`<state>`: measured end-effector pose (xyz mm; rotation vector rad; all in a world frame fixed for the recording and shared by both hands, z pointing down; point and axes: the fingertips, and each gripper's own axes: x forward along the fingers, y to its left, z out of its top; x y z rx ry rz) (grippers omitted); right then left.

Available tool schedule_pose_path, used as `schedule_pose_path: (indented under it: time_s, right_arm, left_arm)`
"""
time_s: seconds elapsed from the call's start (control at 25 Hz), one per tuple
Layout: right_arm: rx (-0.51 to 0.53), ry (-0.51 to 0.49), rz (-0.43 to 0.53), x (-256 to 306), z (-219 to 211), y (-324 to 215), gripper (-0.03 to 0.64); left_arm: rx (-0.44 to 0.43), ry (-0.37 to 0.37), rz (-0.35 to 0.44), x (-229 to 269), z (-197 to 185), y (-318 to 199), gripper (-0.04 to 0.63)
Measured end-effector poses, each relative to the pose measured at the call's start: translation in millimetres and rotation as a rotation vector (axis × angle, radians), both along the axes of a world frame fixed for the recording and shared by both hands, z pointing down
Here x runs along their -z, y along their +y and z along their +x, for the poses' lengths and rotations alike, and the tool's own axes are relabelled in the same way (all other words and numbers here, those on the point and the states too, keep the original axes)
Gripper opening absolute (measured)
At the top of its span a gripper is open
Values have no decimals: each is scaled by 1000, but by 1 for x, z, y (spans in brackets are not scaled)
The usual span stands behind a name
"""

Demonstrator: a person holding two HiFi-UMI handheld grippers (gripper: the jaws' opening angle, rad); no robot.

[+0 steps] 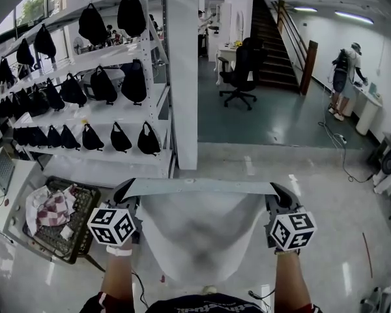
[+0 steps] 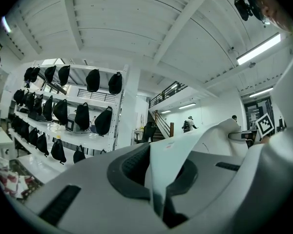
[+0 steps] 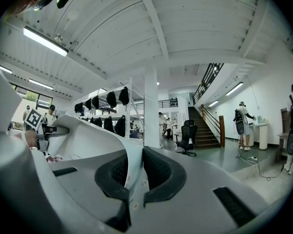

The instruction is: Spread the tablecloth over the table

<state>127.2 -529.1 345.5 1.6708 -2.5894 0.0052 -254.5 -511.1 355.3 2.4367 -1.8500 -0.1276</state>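
We hold the tablecloth (image 1: 202, 230) up in the air, on our side of the white pillar (image 1: 182, 77) and a little right of its foot. Our left claw (image 1: 125, 191) is clamped on one top corner and our right claw (image 1: 279, 191) on the other. Each claw's own view shows fabric pinched between the dark pads (image 3: 163, 175). The top edge runs taut and level between the claws, while the rest sags in a loose belly toward the floor (image 1: 280, 122).

No counter shows ahead of us, only the rack (image 1: 98, 116) left of the pillar, so we judge the spreading has not begun.

The risks we see:
- **Slipping:** only a thin strip of hem sits in each claw, so a sharp fling could pull a corner free.
- **Snagging:** the hanging belly could drag on the floor or catch the crate (image 1: 58, 223), which sits left of the pillar and nearer us.
- **Crooked lay:** if one hand leads, the cloth would land askew.
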Motion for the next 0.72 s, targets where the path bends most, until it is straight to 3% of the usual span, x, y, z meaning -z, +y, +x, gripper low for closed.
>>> schedule_pose_path:
  time_s: [0.72]
  right_arm:
    - [21,32,38,37,6,-89,32]
  left_arm:
    - [29,4,48,35,5,-77,20]
